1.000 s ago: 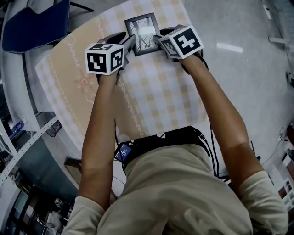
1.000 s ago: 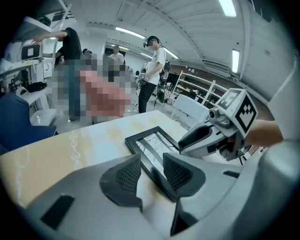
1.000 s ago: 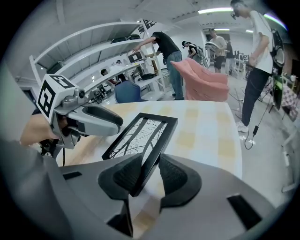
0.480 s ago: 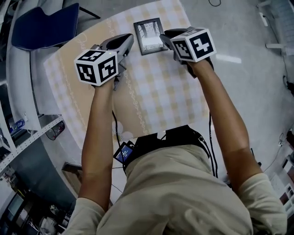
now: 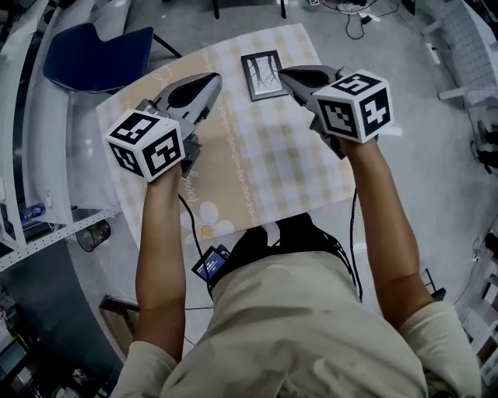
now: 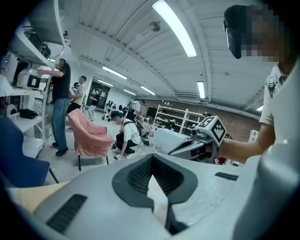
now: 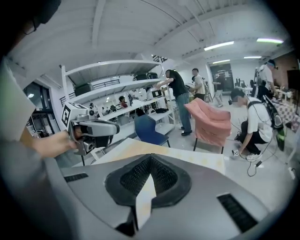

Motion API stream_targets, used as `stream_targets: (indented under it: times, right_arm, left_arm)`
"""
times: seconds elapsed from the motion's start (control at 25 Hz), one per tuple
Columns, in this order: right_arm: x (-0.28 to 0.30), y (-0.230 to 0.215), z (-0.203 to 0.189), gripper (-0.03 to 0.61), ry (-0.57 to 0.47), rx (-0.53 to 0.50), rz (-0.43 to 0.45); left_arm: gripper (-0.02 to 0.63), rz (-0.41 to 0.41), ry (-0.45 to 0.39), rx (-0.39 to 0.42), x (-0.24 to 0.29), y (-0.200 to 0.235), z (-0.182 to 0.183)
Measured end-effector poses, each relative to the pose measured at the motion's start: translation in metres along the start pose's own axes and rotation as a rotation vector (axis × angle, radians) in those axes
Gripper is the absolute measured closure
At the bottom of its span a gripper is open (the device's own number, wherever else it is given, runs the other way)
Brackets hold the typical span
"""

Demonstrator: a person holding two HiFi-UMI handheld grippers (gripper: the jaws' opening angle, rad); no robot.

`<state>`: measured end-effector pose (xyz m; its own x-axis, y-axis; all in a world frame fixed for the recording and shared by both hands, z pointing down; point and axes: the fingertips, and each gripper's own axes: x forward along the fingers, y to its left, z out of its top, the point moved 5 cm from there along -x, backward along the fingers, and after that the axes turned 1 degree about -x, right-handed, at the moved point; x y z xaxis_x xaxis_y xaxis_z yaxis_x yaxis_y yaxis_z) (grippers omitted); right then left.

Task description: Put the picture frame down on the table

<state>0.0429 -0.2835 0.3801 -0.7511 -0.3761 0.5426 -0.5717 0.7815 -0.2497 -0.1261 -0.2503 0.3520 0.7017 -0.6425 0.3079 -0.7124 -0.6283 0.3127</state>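
The dark-edged picture frame (image 5: pixel 263 75) lies flat on the far part of the checked tablecloth (image 5: pixel 272 155). My left gripper (image 5: pixel 213 78) is lifted above the cloth, to the left of the frame and apart from it. On the frame's right my right gripper (image 5: pixel 283 72) is also raised, its tip close over the frame's right edge. Both point at the room instead of the table. The left gripper's jaws (image 6: pixel 151 159) are shut and hold nothing, and so are the right gripper's (image 7: pixel 150 160).
A blue chair (image 5: pixel 101 58) stands beyond the table's left corner, and shelving (image 5: pixel 31 210) runs along the left. A pink-draped chair (image 6: pixel 91 138) and several people stand or crouch on the floor beyond. Cables (image 5: pixel 354 19) lie on the floor at the far right.
Both grippers have drawn back from the frame's two sides and risen; the left one moved furthest. The frame stays flat on the cloth.
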Motion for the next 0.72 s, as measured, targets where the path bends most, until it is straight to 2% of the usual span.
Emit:
stream_targets:
  times: [0.28, 0.72]
  right_arm:
    - [-0.067, 0.069, 0.039, 0.574, -0.100, -0.086, -0.010]
    - [-0.156, 0.167, 0.084, 0.575, -0.225, -0.263, -0.066]
  left_arm:
    - [0.607, -0.032, -0.086, 0.091, -0.078, -0.048, 0.038]
    - [0.608, -0.060, -0.170, 0.233, -0.186, -0.110, 0.068]
